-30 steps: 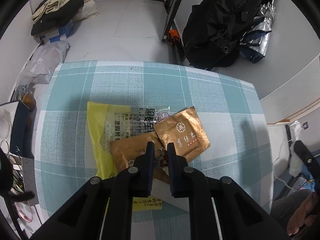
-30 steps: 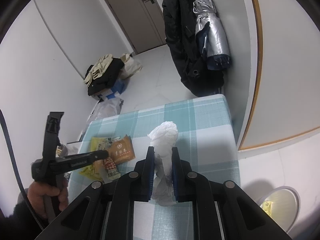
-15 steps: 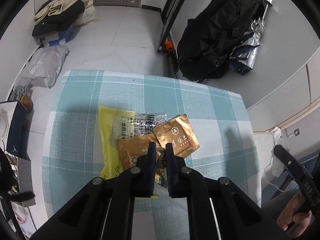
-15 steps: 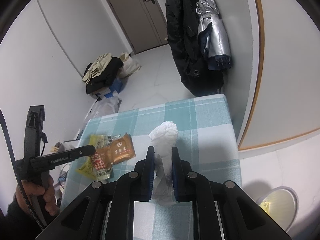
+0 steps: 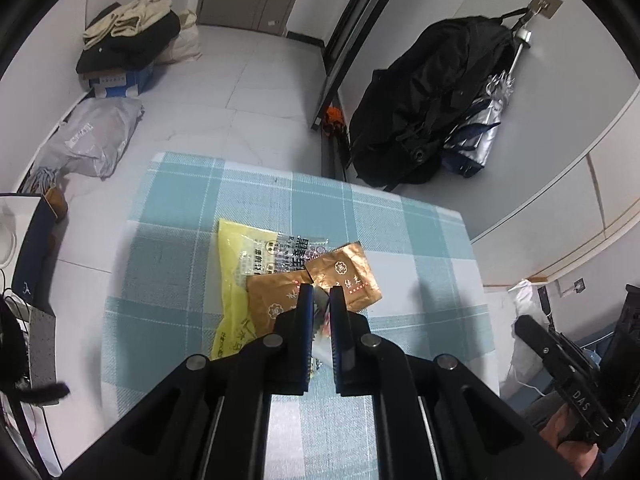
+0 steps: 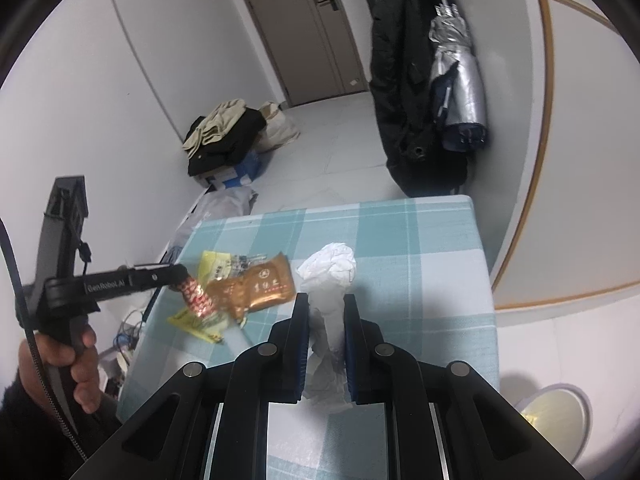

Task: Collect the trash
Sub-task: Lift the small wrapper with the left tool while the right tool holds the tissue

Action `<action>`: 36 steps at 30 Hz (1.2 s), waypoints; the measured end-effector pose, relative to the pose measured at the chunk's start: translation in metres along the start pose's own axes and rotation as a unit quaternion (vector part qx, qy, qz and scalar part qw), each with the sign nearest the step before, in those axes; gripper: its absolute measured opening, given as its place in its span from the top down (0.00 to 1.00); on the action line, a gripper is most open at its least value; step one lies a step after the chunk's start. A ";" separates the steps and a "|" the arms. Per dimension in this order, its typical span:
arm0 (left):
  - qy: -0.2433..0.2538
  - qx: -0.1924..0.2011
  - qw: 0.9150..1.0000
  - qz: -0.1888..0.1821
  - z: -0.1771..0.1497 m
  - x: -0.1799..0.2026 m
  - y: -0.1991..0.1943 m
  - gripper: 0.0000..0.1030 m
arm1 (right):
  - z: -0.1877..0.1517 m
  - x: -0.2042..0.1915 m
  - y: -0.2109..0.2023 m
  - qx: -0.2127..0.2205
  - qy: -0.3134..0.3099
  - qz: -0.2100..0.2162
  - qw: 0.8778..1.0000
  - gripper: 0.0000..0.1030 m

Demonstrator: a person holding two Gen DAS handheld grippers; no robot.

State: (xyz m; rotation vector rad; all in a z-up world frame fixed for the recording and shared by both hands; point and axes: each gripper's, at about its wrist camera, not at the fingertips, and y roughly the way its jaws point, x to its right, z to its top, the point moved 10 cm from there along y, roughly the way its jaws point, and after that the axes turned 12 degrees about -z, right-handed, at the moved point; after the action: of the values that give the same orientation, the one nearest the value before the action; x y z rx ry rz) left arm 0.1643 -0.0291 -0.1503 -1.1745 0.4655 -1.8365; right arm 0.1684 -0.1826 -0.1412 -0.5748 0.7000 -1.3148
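Observation:
My left gripper (image 5: 319, 294) is shut on a red-and-clear snack wrapper (image 6: 198, 294), which hangs lifted above the table; in the right wrist view the gripper (image 6: 182, 270) comes in from the left. Below it on the checked tablecloth (image 5: 180, 216) lie a yellow wrapper (image 5: 236, 248) and two brown foil sachets (image 5: 344, 276), also seen in the right wrist view (image 6: 266, 282). My right gripper (image 6: 326, 300) is shut on a crumpled white tissue (image 6: 330, 264) above the table's right part.
A round bin (image 6: 554, 416) with a yellow scrap in it stands on the floor right of the table. A black coat and an umbrella (image 5: 432, 96) hang on the wall beyond. Clothes and bags (image 5: 128, 44) lie on the floor at far left.
My left gripper has risen and pulled back, lifting the red-and-clear wrapper off the pile. My right gripper still holds the tissue and has shifted slightly.

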 end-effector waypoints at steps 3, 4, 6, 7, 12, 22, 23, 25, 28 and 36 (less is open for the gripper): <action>-0.005 0.008 1.000 -0.009 -0.002 0.000 -0.008 0.98 | -0.001 -0.004 -0.006 0.005 -0.002 0.003 1.000 0.86; -0.007 0.009 1.000 -0.012 -0.003 0.000 -0.009 1.00 | -0.002 -0.005 -0.008 0.006 -0.002 0.004 1.000 0.86; -0.010 0.011 1.000 -0.016 -0.006 0.000 -0.011 1.00 | -0.004 -0.007 -0.013 0.010 -0.005 0.004 1.000 0.86; -0.009 0.009 1.000 -0.020 -0.007 0.001 -0.011 1.00 | -0.006 -0.010 -0.016 0.012 -0.007 0.005 1.000 0.86; -0.013 0.001 0.999 -0.034 -0.019 0.001 -0.015 1.00 | -0.011 -0.018 -0.024 0.015 -0.013 0.008 1.000 0.86; -0.037 -0.076 0.996 -0.039 -0.050 -0.005 0.012 0.77 | -0.009 -0.012 -0.028 0.021 -0.001 0.012 1.000 0.86; -0.035 -0.083 0.995 -0.036 -0.054 -0.004 0.017 0.67 | -0.009 -0.010 -0.028 0.020 0.002 0.012 1.000 0.86; -0.021 -0.100 0.994 -0.025 -0.061 0.000 0.027 0.61 | -0.008 -0.006 -0.026 0.017 0.009 0.012 1.000 0.86; 0.021 -0.115 0.993 0.006 -0.068 0.004 0.039 0.61 | -0.005 0.000 -0.025 0.018 0.017 0.011 1.000 0.86; 0.099 -0.144 0.980 0.091 -0.082 0.000 0.058 0.82 | -0.002 0.012 -0.028 0.017 0.035 0.016 0.999 0.86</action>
State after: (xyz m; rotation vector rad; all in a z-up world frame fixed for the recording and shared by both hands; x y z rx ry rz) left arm 0.1211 -0.0722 -0.2295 -1.0995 0.9475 -1.7724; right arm 0.1495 -0.1995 -0.1242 -0.4905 0.7406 -1.3200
